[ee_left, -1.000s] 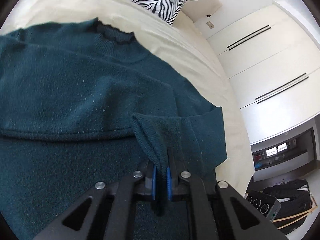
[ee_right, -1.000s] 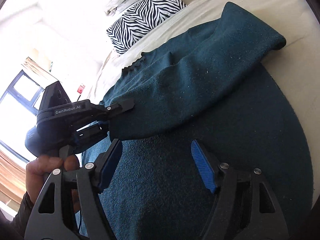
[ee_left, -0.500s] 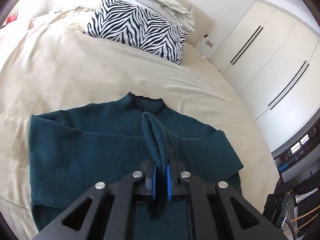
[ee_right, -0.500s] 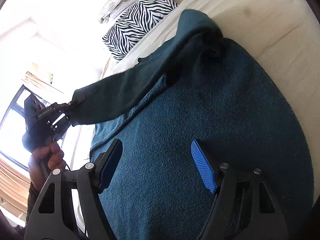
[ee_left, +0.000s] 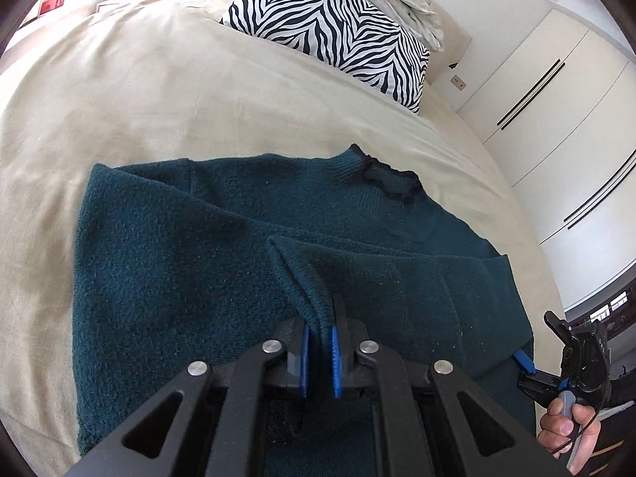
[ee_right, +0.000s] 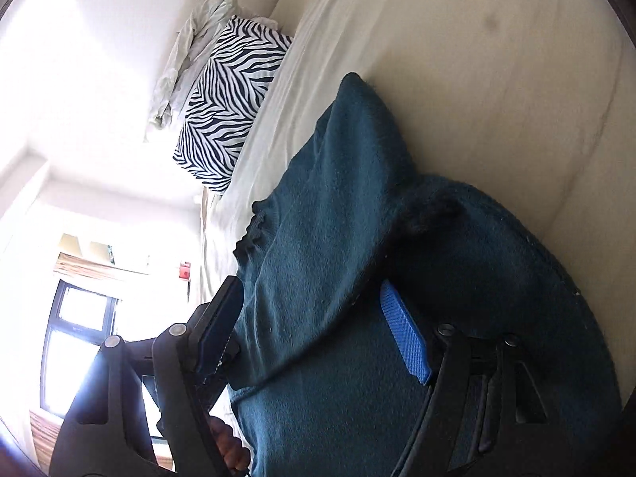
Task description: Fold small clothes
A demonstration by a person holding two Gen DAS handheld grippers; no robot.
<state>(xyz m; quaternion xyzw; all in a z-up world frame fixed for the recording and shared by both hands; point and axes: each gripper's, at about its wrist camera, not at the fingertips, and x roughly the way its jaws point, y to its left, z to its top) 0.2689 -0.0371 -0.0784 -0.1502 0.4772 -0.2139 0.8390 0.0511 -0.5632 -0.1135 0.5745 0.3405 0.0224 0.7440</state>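
bed [ee_left: 167, 91] | 1 zebra pillow [ee_left: 334, 28] | 1 teal sweater [ee_left: 179, 270] | left tool [ee_left: 318, 351] pinching sleeve cuff [ee_left: 308, 290] | right tool [ee_right: 314, 338] wide

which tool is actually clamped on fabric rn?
The left tool: its blue pads pinch the sleeve cuff of the teal sweater. The right tool stands wide open, gripping nothing.

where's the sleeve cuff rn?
Left wrist view: the sleeve cuff is pinched in the left gripper, lower centre, lifted over the sweater body spread on the bed.
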